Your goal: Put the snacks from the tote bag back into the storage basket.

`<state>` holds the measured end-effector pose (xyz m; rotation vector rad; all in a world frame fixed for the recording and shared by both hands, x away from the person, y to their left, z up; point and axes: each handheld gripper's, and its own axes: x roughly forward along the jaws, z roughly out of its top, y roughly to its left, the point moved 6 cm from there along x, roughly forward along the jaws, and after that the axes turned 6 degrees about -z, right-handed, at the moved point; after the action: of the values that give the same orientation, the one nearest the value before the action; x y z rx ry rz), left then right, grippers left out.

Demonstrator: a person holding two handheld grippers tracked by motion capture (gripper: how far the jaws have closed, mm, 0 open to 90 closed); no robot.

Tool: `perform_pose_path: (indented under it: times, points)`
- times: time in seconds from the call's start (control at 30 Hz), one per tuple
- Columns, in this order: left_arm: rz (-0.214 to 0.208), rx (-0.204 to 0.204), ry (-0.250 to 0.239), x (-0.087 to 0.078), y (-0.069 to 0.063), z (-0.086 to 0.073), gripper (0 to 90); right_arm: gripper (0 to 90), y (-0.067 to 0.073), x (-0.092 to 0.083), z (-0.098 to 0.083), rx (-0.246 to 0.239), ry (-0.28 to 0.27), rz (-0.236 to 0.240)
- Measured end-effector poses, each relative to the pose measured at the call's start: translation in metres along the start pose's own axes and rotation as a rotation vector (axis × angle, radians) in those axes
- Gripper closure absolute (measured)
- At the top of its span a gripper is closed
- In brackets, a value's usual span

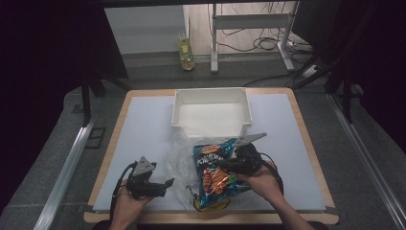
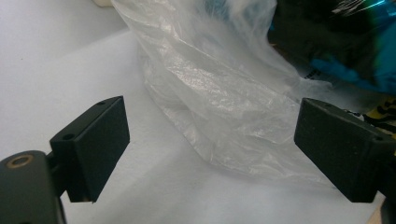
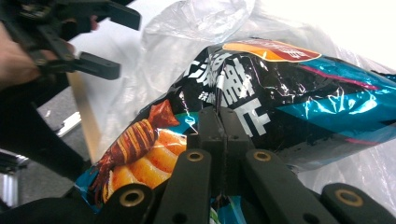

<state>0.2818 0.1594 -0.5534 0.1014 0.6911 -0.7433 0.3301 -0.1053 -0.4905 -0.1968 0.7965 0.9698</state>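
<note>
My right hand-held gripper (image 3: 218, 122) is clamped on the snack bag (image 1: 216, 175), my left (image 2: 212, 149) gapes empty by the clear bag (image 2: 219, 102); next, probably pinch its mouth open.

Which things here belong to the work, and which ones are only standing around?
In use:
snack bag, pinched by the right gripper
plastic bag, before the open left gripper
white bin

Lying about:
bottle on the floor
cables
table legs
</note>
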Motion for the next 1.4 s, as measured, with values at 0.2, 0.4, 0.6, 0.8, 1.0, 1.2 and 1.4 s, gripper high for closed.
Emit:
perform_pose_path:
  times: [0.2, 0.4, 0.6, 0.8, 1.0, 1.2, 1.4]
  points:
    - [0.007, 0.007, 0.007, 0.0, 0.001, 0.0, 9.7, 90.0, 0.005, -0.02, 0.003, 0.002, -0.03, 0.02]
    - [0.003, -0.005, -0.004, 0.0, 0.0, 0.001, 9.3, 90.0, 0.006, -0.034, 0.002, 0.0, -0.024, 0.017]
    - [-0.009, -0.002, -0.029, -0.001, -0.003, 0.004, 9.8, 90.0, 0.004, -0.042, -0.005, -0.006, -0.013, -0.004]
    - [-0.051, 0.002, -0.045, 0.007, -0.013, 0.012, 25.9, 90.0, 0.002, -0.041, -0.01, 0.004, -0.013, 0.002]
    - [-0.03, 0.057, 0.116, 0.036, -0.015, 0.003, 65.2, 90.0, 0.007, -0.04, -0.009, -0.008, -0.014, 0.018]
    - [-0.021, 0.048, 0.167, 0.047, -0.008, -0.001, 72.6, 89.9, 0.011, -0.047, -0.008, -0.013, -0.02, 0.022]
    - [-0.012, 0.049, 0.171, 0.046, -0.008, -0.001, 74.2, 90.0, 0.011, -0.059, -0.011, -0.007, -0.026, 0.025]
